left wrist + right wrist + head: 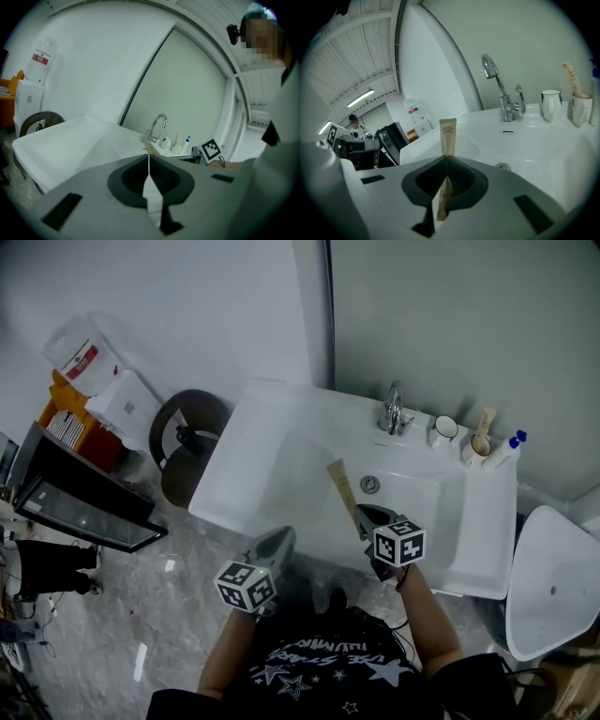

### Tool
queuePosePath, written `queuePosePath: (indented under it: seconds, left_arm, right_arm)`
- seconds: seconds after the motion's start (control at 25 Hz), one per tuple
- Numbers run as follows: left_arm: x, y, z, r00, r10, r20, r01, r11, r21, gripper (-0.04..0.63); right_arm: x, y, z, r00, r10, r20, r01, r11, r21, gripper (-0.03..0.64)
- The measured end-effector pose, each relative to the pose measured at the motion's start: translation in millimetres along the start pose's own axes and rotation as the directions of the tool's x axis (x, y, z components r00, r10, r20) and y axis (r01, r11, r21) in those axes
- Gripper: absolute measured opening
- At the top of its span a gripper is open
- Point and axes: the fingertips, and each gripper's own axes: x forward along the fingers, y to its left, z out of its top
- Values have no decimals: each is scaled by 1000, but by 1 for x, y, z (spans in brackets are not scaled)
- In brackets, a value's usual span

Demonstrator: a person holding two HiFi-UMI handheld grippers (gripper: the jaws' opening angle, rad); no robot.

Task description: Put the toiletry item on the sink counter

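Note:
A long tan toothbrush packet [342, 489] stands up out of my right gripper [367, 521], which is shut on its lower end; it hangs over the white sink [281, 442] basin near the front rim. In the right gripper view the packet [447, 136] rises from the closed jaws, with the faucet [502, 93] beyond it. My left gripper [274, 546] hovers at the sink's front edge, left of the right one. Its jaws are shut on a thin white flat piece [152, 190]; I cannot tell what it is.
At the back of the sink stand the faucet [394, 412], a white cup [442, 430], a second cup with sticks [480, 442] and a blue-capped bottle [511, 447]. A toilet [553, 577] is on the right. A round bin [187, 442] and a water dispenser [103, 381] are on the left.

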Motion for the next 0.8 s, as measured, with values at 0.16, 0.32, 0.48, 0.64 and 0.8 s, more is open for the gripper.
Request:
queuePosePath:
  seconds: [0.16, 0.32, 0.48, 0.64, 0.8]
  left_arm:
    - [6, 19, 6, 1000, -13, 1, 13, 1000, -5, 20]
    - [18, 49, 21, 1000, -23, -3, 23, 1000, -19, 20]
    - [28, 88, 41, 999, -32, -11, 32, 999, -21, 20]
    - [37, 125, 59, 999, -41, -19, 40, 999, -25, 20]
    - [48, 162, 78, 999, -42, -21, 42, 999, -18, 20]
  right_arm:
    - [18, 7, 9, 1000, -13, -14, 13, 999, -33, 18]
    - [38, 3, 22, 999, -45, -21, 45, 999, -27, 18]
    - [68, 1, 37, 995, -93, -45, 90, 994, -63, 18]
    - [99, -1, 54, 989, -130, -75, 120, 984, -134, 18]
    - [135, -6, 73, 981, -160, -106, 135, 969, -207, 18]
